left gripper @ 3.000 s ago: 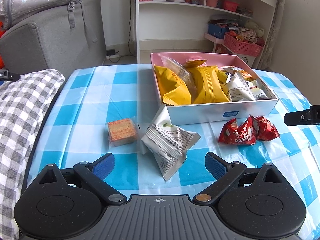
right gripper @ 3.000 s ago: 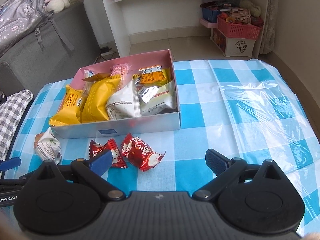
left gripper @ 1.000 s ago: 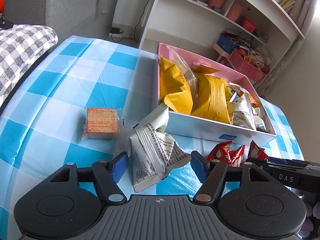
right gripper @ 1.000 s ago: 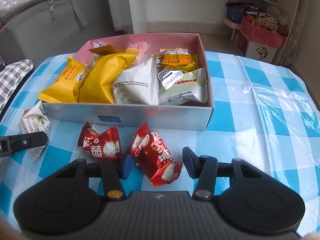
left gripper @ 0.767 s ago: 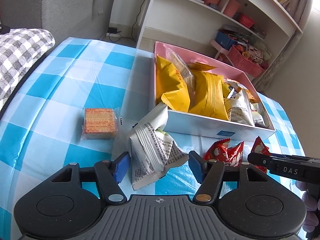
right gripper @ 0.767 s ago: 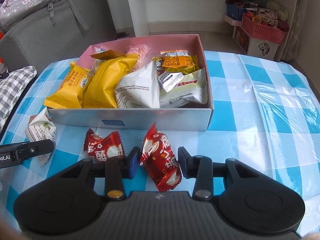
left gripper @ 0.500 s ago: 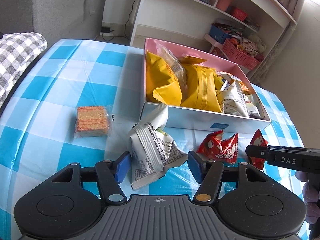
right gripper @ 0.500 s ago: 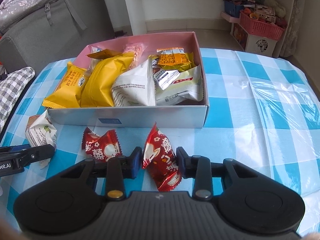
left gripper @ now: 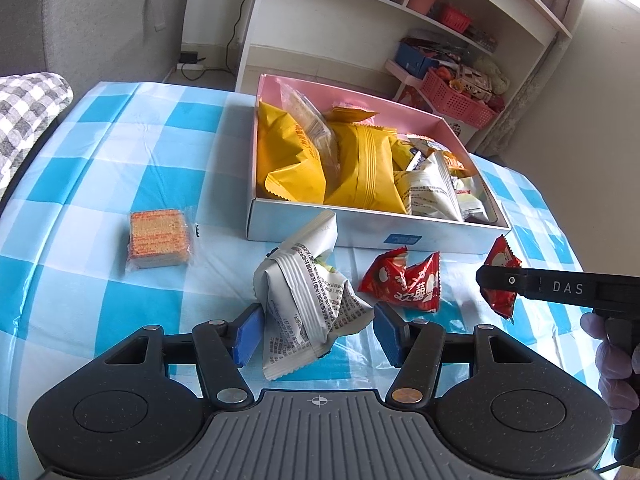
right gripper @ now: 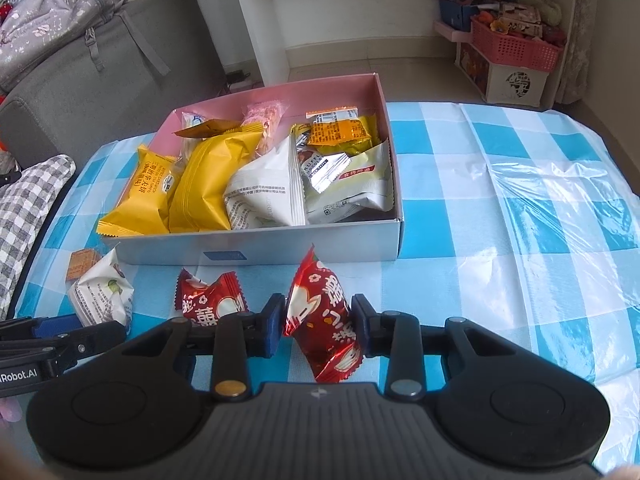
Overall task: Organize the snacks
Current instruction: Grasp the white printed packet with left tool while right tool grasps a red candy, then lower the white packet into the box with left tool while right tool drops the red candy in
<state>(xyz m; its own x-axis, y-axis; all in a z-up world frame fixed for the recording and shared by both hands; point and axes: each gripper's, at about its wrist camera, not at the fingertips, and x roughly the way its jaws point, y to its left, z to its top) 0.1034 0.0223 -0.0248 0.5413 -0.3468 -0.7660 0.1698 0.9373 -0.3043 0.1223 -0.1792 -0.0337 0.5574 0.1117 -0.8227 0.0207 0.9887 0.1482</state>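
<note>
- Covering the counter (right gripper: 500, 208) is a blue-and-white checked plastic cloth; a white shelf unit (left gripper: 400, 12), a pink basket (right gripper: 516, 46) on the floor and a grey sofa (right gripper: 80, 92) are seen behind it.
- A pink-lined box (right gripper: 280, 246) is set on the counter, filled with yellow and white snack packets.
- The right claw (right gripper: 318, 322) is shown clamped on a red candy packet (right gripper: 324, 320), held upright just before the box's near wall.
- A second red candy packet (left gripper: 404, 284) lies on the cloth beside it, untouched.
- The left claw (left gripper: 316, 332) has just been closing around a crumpled white snack packet (left gripper: 308, 300); its left pad touches the wrapper, while whether the right pad presses cannot be told.
- An orange wafer pack (left gripper: 158, 238) is left on the cloth, well apart from the box.
</note>
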